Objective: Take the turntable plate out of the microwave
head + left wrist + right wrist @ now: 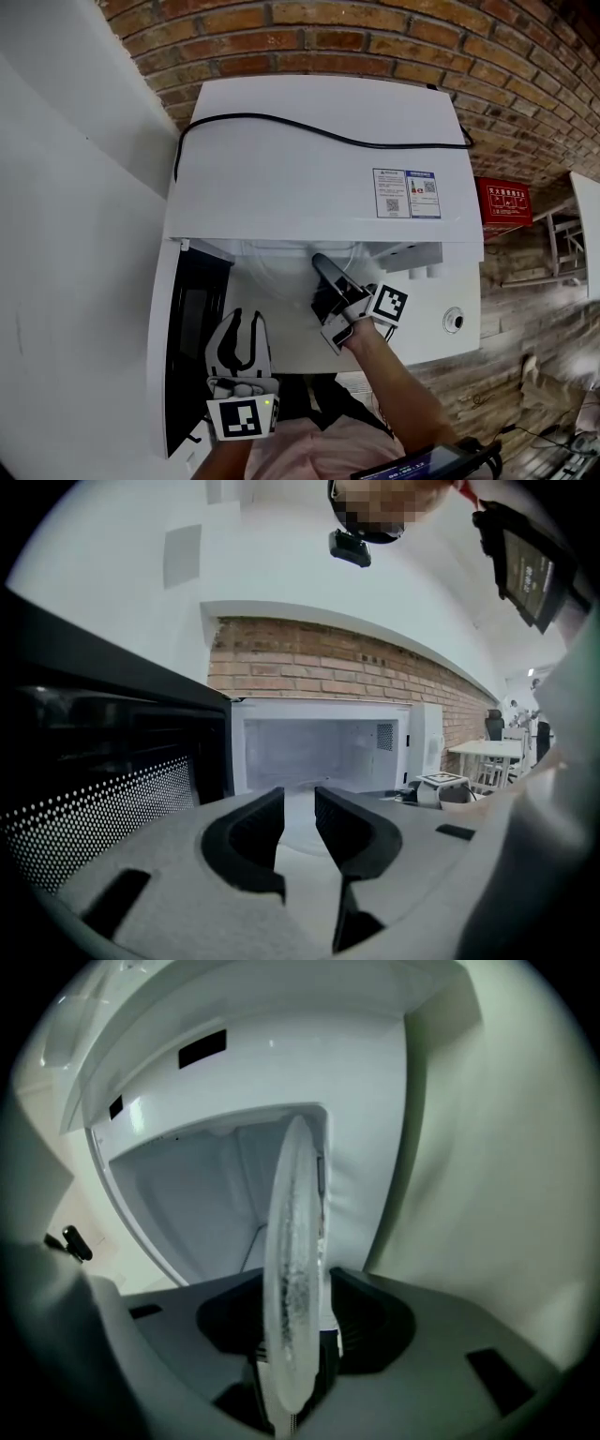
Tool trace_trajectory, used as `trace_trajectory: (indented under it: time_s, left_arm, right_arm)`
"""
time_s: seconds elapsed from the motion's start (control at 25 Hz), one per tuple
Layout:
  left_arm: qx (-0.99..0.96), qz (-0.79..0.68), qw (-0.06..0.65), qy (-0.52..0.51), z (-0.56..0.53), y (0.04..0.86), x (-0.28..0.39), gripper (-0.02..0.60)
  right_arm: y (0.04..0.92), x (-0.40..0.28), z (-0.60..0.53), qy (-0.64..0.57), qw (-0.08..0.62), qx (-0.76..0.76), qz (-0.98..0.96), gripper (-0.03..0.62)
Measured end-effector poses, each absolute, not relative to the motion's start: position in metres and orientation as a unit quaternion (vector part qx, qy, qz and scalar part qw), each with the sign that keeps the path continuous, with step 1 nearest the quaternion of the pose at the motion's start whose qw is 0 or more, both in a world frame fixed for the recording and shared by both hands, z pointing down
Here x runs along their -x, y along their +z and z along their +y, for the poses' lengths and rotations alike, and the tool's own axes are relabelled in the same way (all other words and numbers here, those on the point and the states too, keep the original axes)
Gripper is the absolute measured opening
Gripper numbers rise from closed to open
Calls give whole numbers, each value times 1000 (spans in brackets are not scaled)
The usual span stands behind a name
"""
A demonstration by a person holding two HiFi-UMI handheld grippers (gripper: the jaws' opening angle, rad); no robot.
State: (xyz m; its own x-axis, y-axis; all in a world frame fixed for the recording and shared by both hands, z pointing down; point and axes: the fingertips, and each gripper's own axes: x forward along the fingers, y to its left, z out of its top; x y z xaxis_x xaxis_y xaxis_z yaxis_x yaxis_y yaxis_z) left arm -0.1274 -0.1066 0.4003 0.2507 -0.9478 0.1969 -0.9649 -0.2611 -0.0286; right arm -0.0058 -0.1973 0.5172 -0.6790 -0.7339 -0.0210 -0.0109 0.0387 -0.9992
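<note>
The white microwave [319,159] stands below me with its door [192,337] swung open to the left. The clear glass turntable plate [281,267] lies at the mouth of the cavity. My right gripper [321,267] reaches into the opening at the plate's right rim. In the right gripper view the plate [295,1241] shows edge-on between the jaws of that gripper [298,1297]; a thin gap shows beside one jaw, so they are open around the rim. My left gripper [242,321] hangs in front of the door, open and empty [298,803], facing the cavity [319,752].
A black cable [309,131] crosses the microwave's top, which also bears a printed label [406,194]. The control knob [453,320] is right of the opening. A brick wall with a red sign [503,202] lies behind; a white wall runs along the left.
</note>
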Motion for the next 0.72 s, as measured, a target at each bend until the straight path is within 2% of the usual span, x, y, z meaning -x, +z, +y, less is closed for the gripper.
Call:
trace_trajectory:
  time_s: [0.2, 0.28, 0.72]
  left_arm:
    - [-792, -601, 53, 91, -106, 405, 128, 97]
    - [-791, -601, 57, 97, -109, 403, 128, 95]
    - [-791, -603, 45, 88, -105, 400, 126, 95]
  right_arm:
    - [523, 7, -197, -632, 262, 292, 668, 137]
    - [525, 8, -196, -635, 244, 299, 669, 35]
    - [520, 6, -178, -625, 245, 275, 688, 28]
